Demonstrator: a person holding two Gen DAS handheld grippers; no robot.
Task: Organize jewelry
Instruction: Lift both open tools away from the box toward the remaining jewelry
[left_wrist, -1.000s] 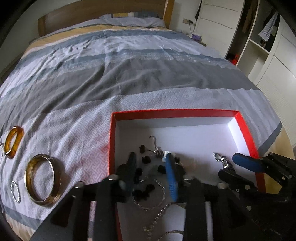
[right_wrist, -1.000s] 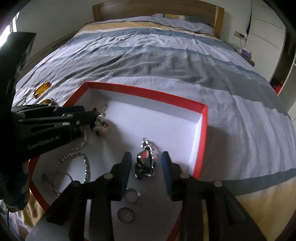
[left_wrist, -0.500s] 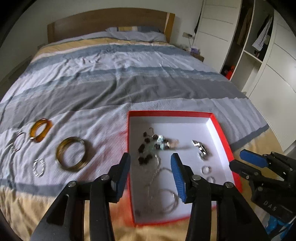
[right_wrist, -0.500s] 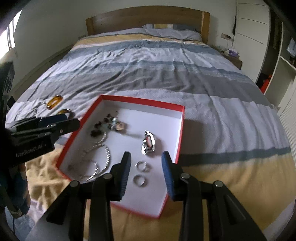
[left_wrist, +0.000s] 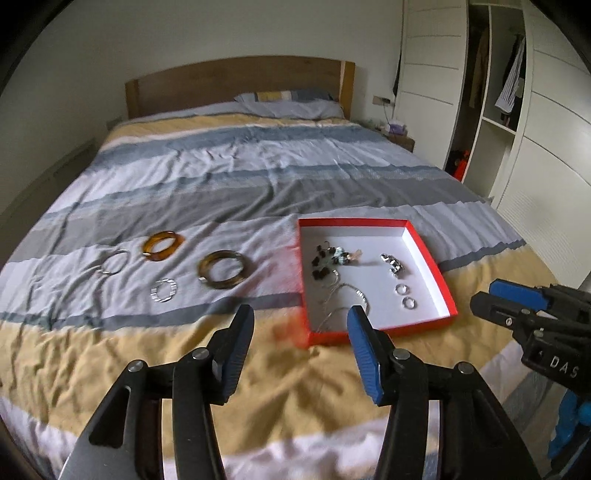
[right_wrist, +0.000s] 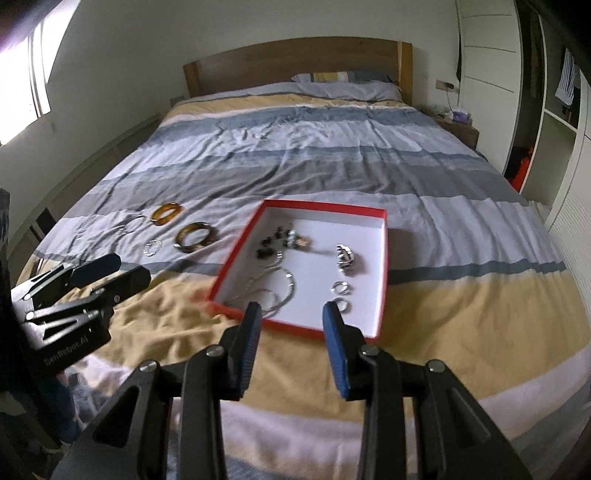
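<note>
A red box (left_wrist: 428, 251) (right_wrist: 384, 254) with a white floor lies on the bed. It holds dark beaded earrings (left_wrist: 323, 260), silver chains (left_wrist: 343, 299), a silver clip (left_wrist: 393, 264) and two rings (left_wrist: 404, 295). Left of the box on the cover lie an amber bangle (left_wrist: 162, 246), a brown bangle (left_wrist: 221, 274), a silver hoop (left_wrist: 112, 262) and a small silver ring bracelet (left_wrist: 164, 290). My left gripper (left_wrist: 301, 332) is open and empty, above the cover near the box's front left corner. My right gripper (right_wrist: 291, 321) is open and empty, above the box's front edge.
The striped bed cover (left_wrist: 258, 177) stretches to a wooden headboard (left_wrist: 236, 85). White wardrobes (left_wrist: 535, 129) stand at the right, and a nightstand (left_wrist: 399, 136) sits by the bed's head. The bed's front edge lies just under the grippers.
Both grippers have pulled back and up out of the box, and both stand empty above the bed's front. The jewelry in the box has stayed in place.
</note>
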